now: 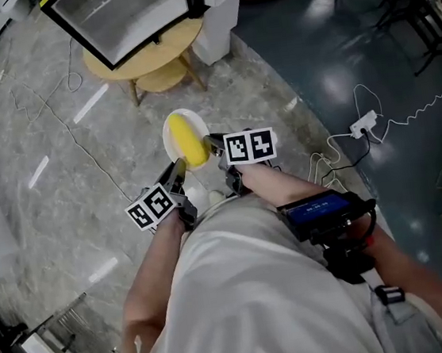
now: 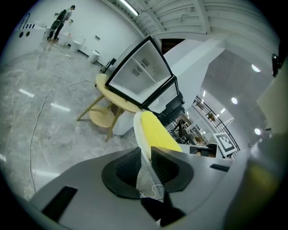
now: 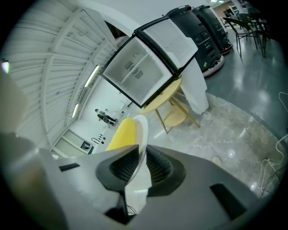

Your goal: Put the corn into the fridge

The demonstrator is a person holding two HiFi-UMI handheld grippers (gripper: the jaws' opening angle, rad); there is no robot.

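Bare grey floor (image 1: 121, 144) runs from the plate (image 1: 174, 131) to the fridge (image 1: 117, 16). The left claw (image 2: 145, 152) and the right claw (image 3: 142, 150) each clamp the plate's rim. The fridge stands on a round wooden surface (image 1: 182, 42) whose edge juts out in front of it, with legs and a lower shelf (image 1: 162, 76) beneath. A glass door in a black frame covers the fridge's front. A white block (image 1: 215, 28) stands just beside the surface on the right. A thin cable (image 1: 47, 113) trails over the floor left of the way ahead. To the right, well apart on the darker floor, lies a white power strip (image 1: 363, 123) with its cords.
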